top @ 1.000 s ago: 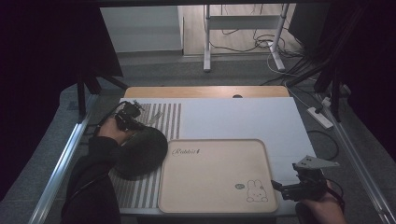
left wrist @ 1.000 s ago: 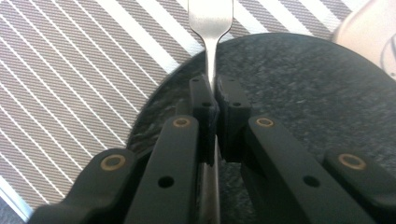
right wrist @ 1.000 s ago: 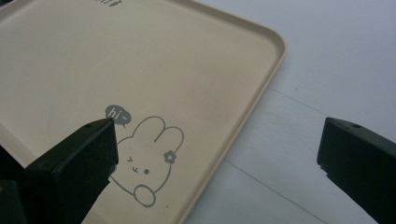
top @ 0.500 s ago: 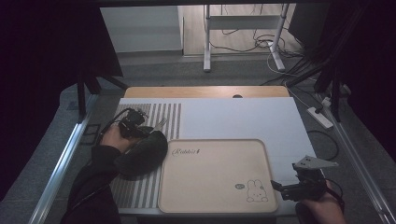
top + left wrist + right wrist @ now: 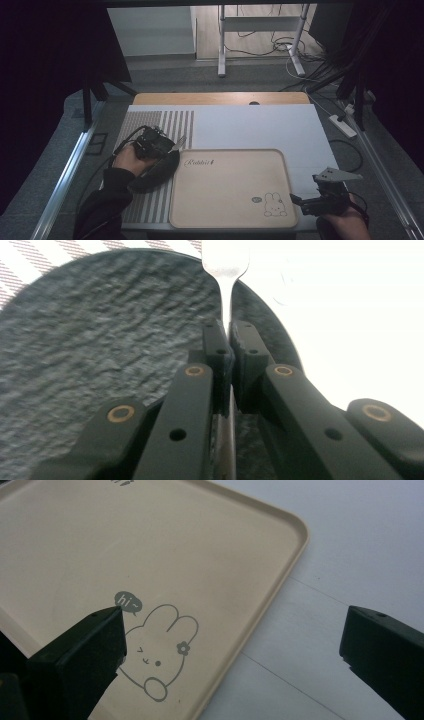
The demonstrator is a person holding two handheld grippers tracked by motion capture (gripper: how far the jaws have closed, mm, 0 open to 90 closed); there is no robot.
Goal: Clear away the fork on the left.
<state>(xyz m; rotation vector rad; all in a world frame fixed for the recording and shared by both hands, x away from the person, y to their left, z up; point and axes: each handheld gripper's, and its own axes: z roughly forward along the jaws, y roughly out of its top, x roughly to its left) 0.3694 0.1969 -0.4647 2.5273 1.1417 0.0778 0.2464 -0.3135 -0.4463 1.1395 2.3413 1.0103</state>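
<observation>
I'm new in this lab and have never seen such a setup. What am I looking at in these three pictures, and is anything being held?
No robot here: a person holds a hand-held claw in each hand. The high view looks down on the table from above the person's side. The other two pictures come from small cameras riding on the claws, looking along their black jaws.

On the table lie a white mat with a striped patch, a beige tray printed with a rabbit, and a dark plate left of the tray.

The left claw is shut on a fork; its own view shows the thin metal handle pinched between the jaws above the rough dark plate.

The right claw hangs open at the tray's near right corner, holding nothing; its own view shows the rabbit between its wide-apart jaws.
</observation>
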